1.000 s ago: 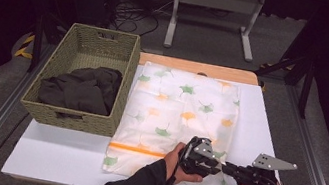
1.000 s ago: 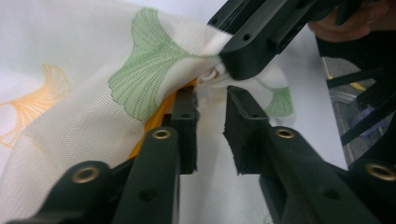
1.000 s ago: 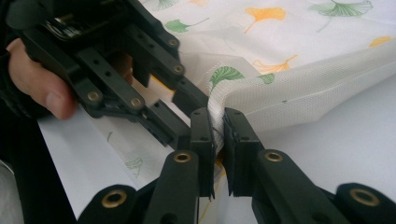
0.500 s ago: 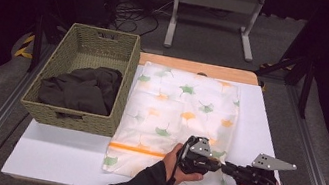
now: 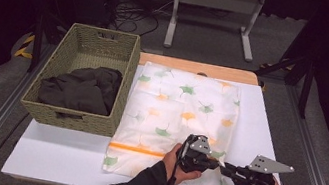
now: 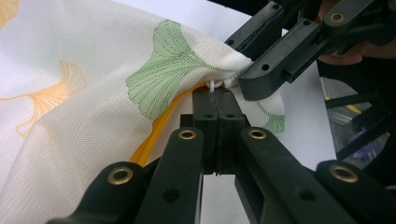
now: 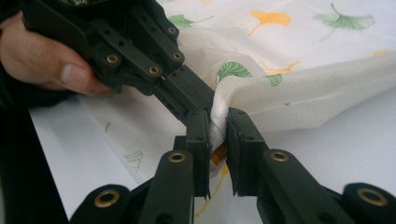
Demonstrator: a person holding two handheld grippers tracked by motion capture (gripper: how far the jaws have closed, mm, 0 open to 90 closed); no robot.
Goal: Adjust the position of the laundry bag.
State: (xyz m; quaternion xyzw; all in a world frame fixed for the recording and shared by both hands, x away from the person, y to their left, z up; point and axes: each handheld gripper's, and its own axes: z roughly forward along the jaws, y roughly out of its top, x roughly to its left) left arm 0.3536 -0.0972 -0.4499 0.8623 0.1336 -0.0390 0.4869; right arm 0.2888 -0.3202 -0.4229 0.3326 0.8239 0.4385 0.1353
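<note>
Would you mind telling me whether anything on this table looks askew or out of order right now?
Only the mesh bag: its near right corner is bunched and lifted off the table, pinched between the left gripper and right gripper. The basket and the dark clothes inside it look undisturbed.

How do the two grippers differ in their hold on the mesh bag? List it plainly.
The left gripper has its jaws pressed fully together on the small white zipper pull at the end of the orange zipper; the right gripper pinches a bunched fold of the mesh bag itself, its jaws kept apart by the fabric. The left gripper comes from the bag's side, the right from the bare table side. Both grip the same near corner, tips almost touching.
</note>
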